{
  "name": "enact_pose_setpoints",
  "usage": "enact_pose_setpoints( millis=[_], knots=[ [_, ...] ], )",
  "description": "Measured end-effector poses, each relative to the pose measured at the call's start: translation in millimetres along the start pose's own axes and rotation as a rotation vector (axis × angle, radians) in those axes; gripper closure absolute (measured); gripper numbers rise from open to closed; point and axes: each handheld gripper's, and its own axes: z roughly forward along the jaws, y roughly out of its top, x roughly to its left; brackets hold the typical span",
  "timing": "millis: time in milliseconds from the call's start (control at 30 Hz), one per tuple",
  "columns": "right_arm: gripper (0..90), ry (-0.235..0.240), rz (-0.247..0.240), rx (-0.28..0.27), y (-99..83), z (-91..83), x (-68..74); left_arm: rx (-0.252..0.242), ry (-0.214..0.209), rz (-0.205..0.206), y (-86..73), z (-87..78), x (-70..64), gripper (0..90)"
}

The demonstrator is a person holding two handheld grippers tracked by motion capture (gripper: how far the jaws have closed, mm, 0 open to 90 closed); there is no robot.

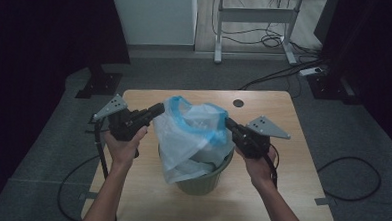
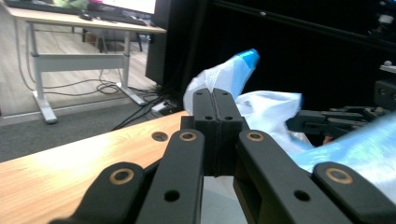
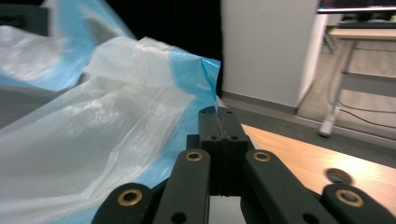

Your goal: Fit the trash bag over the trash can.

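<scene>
A translucent white bag with a blue rim [image 1: 195, 130] is seated in a green bin [image 1: 203, 178] at the middle of the wooden table [image 1: 290, 194]. Its left edge is pinched by the left gripper [image 1: 159, 109], whose jaws are pressed together. Its right edge is clamped likewise by the right gripper [image 1: 228, 123], jaws together. A round hole [image 1: 238, 103] is seen at the table's far side.

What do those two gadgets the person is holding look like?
Each is a black handheld device. The left gripper and right gripper each carry a grey three-cornered plate with small holes on top, and a black cable trails from each. Up close, the black jaws have linked bars with brass-coloured pivot rings. The forearms show no sleeves.
</scene>
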Motion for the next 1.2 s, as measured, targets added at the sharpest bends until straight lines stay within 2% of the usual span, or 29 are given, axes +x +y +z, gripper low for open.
enact_pose_setpoints(
  millis=[167,300,433,567,667,767,800,1000,1133,1200],
  knots=[
    [89.4,-0.061,0.010,-0.003,10.0,2.0,-23.6,-0.016,0.006,-0.018,5.3,8.6,13.2,89.6],
    [89.4,-0.096,0.010,-0.028,26.1,-0.8,-35.8,-0.044,0.013,-0.020,16.2,11.0,18.7,89.6],
    [89.4,-0.109,0.010,-0.076,41.0,-12.8,-40.9,-0.087,-0.008,-0.020,22.7,0.7,16.2,89.6],
    [89.4,-0.108,0.000,-0.105,42.0,-29.8,-39.9,-0.099,-0.034,-0.010,13.2,-13.7,8.6,89.5],
    [89.4,-0.105,-0.007,-0.096,27.5,-42.2,-39.4,-0.085,-0.045,-0.022,-5.0,-25.7,5.0,89.6],
    [89.4,-0.094,0.021,-0.093,9.3,-56.0,-42.1,-0.092,-0.090,-0.070,-26.1,-40.0,4.0,89.5],
    [89.4,-0.085,0.033,-0.091,1.5,-61.8,-42.1,-0.092,-0.095,-0.073,-32.3,-44.2,2.7,89.5],
    [89.4,-0.025,0.041,-0.091,-31.4,-88.7,-30.6,-0.084,-0.127,-0.080,-70.5,-67.0,-7.3,89.5],
    [89.4,0.014,0.035,-0.051,-61.7,-101.2,-20.6,-0.063,-0.143,-0.062,-93.1,-78.8,-12.9,89.5],
    [89.4,0.035,0.053,-0.032,-78.2,-106.8,-17.8,-0.059,-0.149,-0.079,-104.4,-84.0,-12.7,89.5]
  ],
)
